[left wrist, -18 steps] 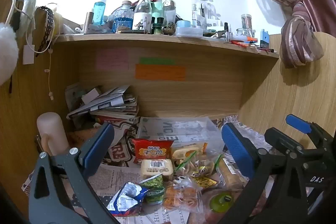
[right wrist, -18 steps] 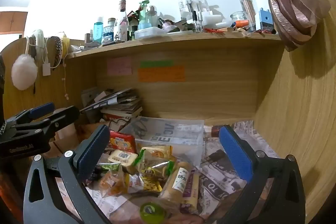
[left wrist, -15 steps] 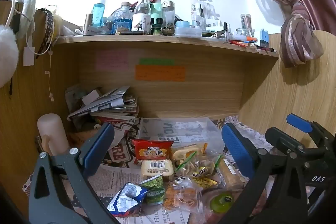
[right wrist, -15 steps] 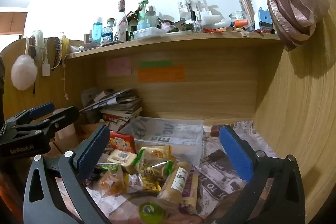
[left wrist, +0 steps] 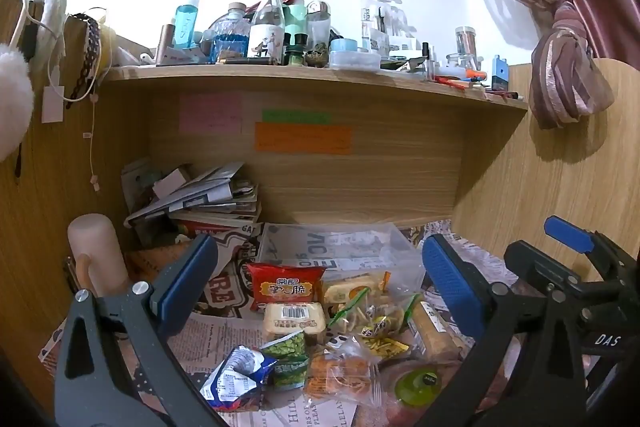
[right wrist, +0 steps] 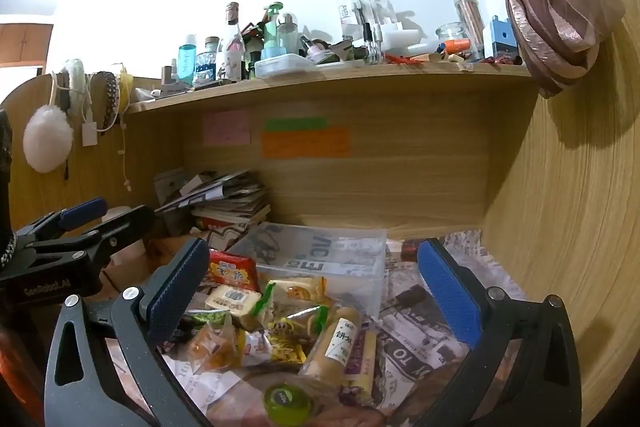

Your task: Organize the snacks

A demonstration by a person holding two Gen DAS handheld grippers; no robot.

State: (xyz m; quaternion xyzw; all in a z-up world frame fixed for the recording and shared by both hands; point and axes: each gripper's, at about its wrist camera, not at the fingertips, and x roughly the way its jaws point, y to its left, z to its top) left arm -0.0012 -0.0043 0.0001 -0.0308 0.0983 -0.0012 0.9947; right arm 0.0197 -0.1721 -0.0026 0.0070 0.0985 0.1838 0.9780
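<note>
Snack pile [left wrist: 340, 331] partly masked by left gripper [left wrist: 316, 287] and right gripper [right wrist: 312, 291]; both spread wide, nothing held.

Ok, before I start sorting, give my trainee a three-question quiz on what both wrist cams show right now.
1. True or false: the left gripper is shut on the red snack packet.
2. Multiple choice: the clear plastic bin sits (A) up on the shelf, (B) behind the snack pile on the newspaper, (C) in the right gripper.
3. Fill in: the round item nearest the cameras, at the front of the pile, has a ____ lid.

Key: 1 false, both grippers are open and hold nothing. 2 B. 3 green.
</note>
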